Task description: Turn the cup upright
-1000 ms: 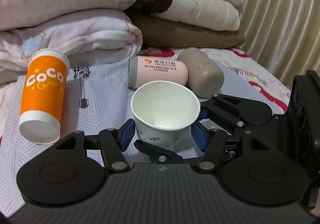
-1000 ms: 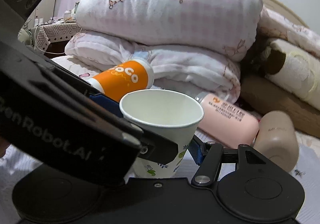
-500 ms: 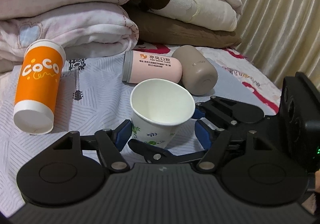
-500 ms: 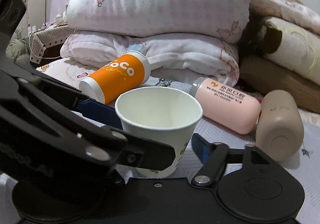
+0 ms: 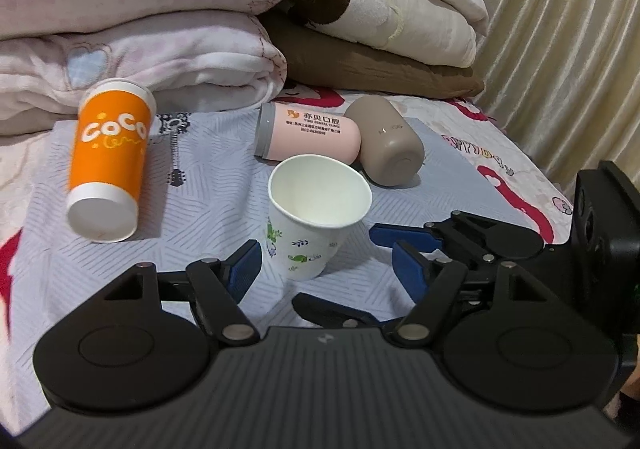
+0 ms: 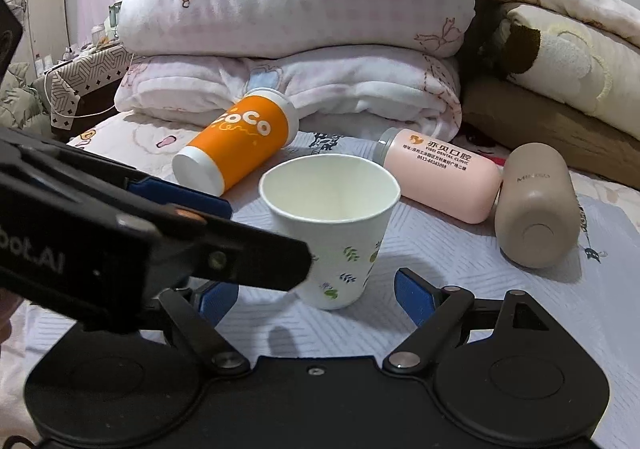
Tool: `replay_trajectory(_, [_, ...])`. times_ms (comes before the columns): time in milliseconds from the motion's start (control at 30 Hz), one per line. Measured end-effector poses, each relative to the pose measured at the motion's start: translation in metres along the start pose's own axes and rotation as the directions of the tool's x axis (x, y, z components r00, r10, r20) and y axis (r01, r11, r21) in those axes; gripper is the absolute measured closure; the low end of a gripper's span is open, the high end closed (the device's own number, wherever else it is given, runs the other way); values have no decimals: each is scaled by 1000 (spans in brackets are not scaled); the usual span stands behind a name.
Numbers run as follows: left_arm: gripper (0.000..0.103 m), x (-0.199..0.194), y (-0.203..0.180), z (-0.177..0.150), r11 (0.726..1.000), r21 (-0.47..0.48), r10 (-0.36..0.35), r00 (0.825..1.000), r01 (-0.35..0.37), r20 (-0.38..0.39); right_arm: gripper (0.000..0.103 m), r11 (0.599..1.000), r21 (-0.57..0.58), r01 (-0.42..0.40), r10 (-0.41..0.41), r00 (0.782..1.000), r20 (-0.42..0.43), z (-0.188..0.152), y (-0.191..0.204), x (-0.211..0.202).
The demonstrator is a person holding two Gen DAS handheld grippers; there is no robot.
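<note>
A white paper cup (image 5: pixel 312 221) with small leaf prints stands mouth up on the grey patterned bedsheet, leaning slightly; it also shows in the right wrist view (image 6: pixel 334 225). My left gripper (image 5: pixel 326 261) is open, its blue pads on either side of the cup's base without touching. My right gripper (image 6: pixel 316 293) is open just behind the cup, and it also shows at the right of the left wrist view (image 5: pixel 400 249). The left gripper's black body crosses the left of the right wrist view.
An orange "CoCo" cup (image 5: pixel 108 165), a pink bottle (image 5: pixel 308 133) and a taupe bottle (image 5: pixel 388 145) lie on their sides behind the paper cup. Folded quilts (image 5: pixel 140 9) are stacked at the back. A curtain (image 5: pixel 568 29) hangs at the right.
Both grippers have drawn back from the cup and spread wider. The cup now stands free on the sheet, farther from both cameras.
</note>
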State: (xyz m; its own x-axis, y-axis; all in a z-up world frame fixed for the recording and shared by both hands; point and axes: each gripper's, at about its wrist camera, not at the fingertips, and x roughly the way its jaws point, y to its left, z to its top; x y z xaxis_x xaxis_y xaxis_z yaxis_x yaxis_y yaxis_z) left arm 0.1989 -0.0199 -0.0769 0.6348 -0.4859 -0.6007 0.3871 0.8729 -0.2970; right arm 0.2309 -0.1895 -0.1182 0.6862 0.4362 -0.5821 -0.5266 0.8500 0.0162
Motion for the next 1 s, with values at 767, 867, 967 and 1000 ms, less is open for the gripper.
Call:
replay_trajectory(767, [32,-174,-64,4,967,45,229,930,-251,286,15,982,190,-2,-50,963,266,6,18,-180])
replay_trajectory(867, [32,-195,-71,-9,956,27,266,900,-293,345,15,983,179,45,-106,933,345,-1,29,-206])
replay_trajectory(967, [31,-209,-77,-21,939,14,311,866,-343,391,14,981,170,98,-162,896,413,-6,35,-227])
replay_trajectory(1000, [31,-212,-79,-25,933,9,326,854,-360,405,14,979,169,118,-181,885,430,-8,38,-233])
